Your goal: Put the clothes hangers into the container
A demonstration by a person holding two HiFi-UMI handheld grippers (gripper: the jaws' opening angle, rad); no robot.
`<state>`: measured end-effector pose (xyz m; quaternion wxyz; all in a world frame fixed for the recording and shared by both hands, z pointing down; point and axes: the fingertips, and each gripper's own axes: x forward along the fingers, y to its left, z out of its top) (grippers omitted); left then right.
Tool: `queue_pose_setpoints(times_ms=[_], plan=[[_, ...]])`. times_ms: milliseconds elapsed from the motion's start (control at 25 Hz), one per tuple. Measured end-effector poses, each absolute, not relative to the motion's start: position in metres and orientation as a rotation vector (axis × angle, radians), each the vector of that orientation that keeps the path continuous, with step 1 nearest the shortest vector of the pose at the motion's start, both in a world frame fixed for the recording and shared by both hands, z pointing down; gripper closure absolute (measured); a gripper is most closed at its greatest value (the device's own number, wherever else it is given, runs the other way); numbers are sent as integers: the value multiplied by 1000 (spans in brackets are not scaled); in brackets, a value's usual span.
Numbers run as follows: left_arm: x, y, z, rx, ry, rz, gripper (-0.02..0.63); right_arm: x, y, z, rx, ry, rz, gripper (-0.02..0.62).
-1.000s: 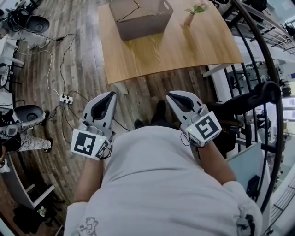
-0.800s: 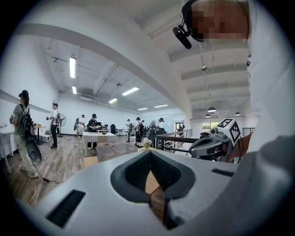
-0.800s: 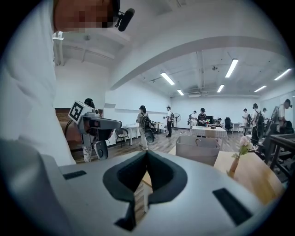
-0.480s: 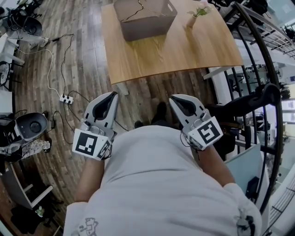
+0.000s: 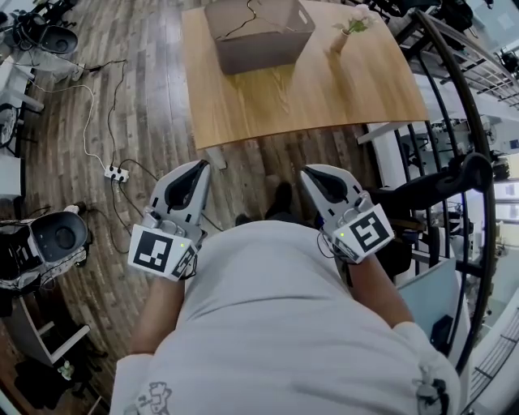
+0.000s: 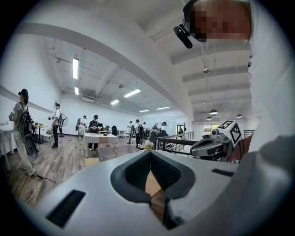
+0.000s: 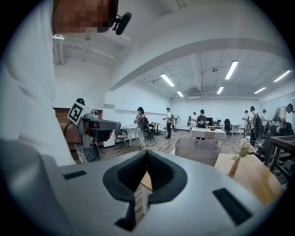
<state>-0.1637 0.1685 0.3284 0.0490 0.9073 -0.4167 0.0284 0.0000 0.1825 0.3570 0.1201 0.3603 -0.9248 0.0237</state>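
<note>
A grey container [image 5: 258,32] stands at the far end of the wooden table [image 5: 300,89], and a black wire hanger [image 5: 243,18] lies in it. Both grippers are held close to my body, well short of the table. The left gripper [image 5: 199,167] is shut and holds nothing. The right gripper [image 5: 306,172] is also shut and empty. In the left gripper view the closed left gripper [image 6: 150,153] points towards the container [image 6: 115,151]. From the right gripper [image 7: 146,152], the container [image 7: 197,151] shows straight ahead.
A small vase with a flower [image 5: 340,34] stands on the table right of the container. A black curved railing [image 5: 478,186] runs along my right. Cables and a power strip [image 5: 117,173] lie on the wooden floor at left. Several people stand far off in the room.
Both grippers have stayed where they were, near my body. The head view has drifted slightly, and a dark round object on the floor at left has shifted.
</note>
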Motion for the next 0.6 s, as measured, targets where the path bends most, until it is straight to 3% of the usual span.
queue_pose_setpoints(times_ms=[600], plan=[[-154, 157, 329, 2755, -1264, 87, 600, 7, 171, 355, 1039, -2705, 66, 589]])
